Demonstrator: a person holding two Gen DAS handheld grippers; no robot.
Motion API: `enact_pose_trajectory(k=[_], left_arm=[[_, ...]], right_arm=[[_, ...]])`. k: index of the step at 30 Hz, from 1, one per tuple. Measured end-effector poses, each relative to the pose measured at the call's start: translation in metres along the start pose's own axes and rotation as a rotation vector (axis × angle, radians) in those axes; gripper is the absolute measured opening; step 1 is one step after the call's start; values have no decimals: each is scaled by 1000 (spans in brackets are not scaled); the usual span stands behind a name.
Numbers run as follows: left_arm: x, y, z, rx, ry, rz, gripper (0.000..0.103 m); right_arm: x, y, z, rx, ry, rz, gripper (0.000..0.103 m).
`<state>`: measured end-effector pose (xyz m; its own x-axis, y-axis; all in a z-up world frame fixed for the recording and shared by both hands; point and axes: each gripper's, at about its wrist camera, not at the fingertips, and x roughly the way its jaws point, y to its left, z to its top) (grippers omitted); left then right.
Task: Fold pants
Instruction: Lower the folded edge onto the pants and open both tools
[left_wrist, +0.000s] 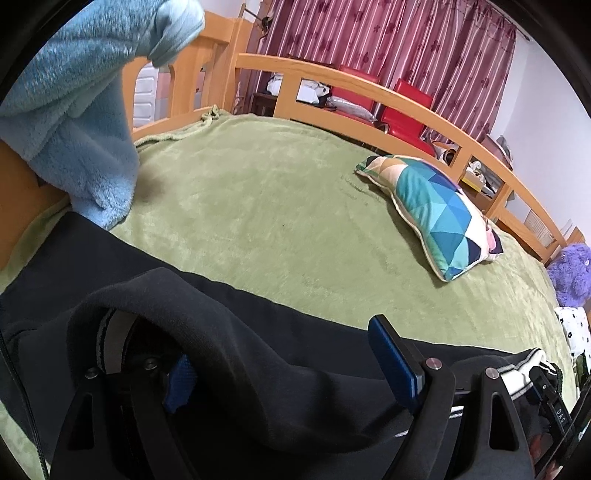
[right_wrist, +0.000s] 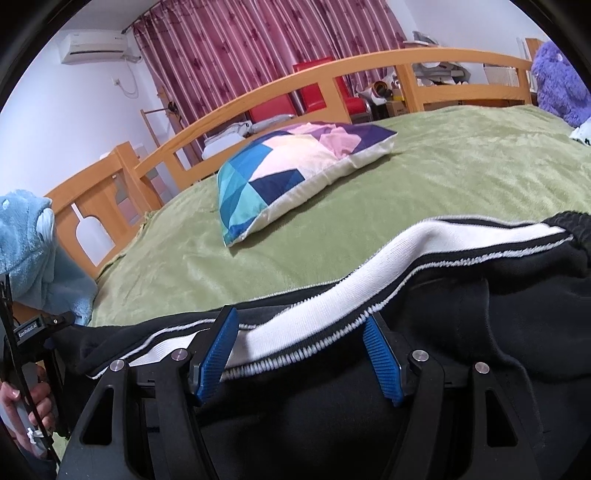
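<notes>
Along the near edge of the green blanket (left_wrist: 258, 206) lie the black pants (left_wrist: 240, 350), soft, limp fleece that will sag. Left gripper (left_wrist: 284, 363) stands open around a raised fold; right gripper (right_wrist: 301, 354) gapes over the white side stripe (right_wrist: 332, 299). Beyond, the blanket is open up to the patterned pillow (right_wrist: 288, 170).

Matt black knit pants (right_wrist: 369, 406); fuzzy green blanket (left_wrist: 258, 206); glossy wood rail (left_wrist: 369, 92).
</notes>
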<state>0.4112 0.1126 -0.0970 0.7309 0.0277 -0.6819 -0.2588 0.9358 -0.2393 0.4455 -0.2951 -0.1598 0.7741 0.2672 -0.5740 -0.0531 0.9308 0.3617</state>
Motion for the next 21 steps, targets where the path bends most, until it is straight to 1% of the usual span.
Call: enact_pose_trajectory(k=[2, 5, 9, 11, 14, 17, 21], left_arm=[[-11, -5, 0, 0, -19, -5, 85], [-27, -9, -1, -14, -39, -18, 89], [-42, -11, -10, -42, -10, -26, 90], [-52, -9, -21, -56, 8, -52, 90], [-68, -12, -40, -16, 13, -47, 90], [-85, -17, -59, 22, 13, -36, 90], [-113, -30, -86, 106, 12, -38, 90]], right_arm=[[-7, 4, 3, -6, -21, 2, 68], [-24, 15, 9, -29, -61, 0, 68], [-52, 28, 17, -31, -92, 13, 68], [-64, 27, 14, -24, -75, 17, 68], [-83, 22, 2, -29, -43, -4, 68], [-106, 13, -16, -42, -13, -69, 68], [-144, 2, -43, -36, 17, -119, 68]])
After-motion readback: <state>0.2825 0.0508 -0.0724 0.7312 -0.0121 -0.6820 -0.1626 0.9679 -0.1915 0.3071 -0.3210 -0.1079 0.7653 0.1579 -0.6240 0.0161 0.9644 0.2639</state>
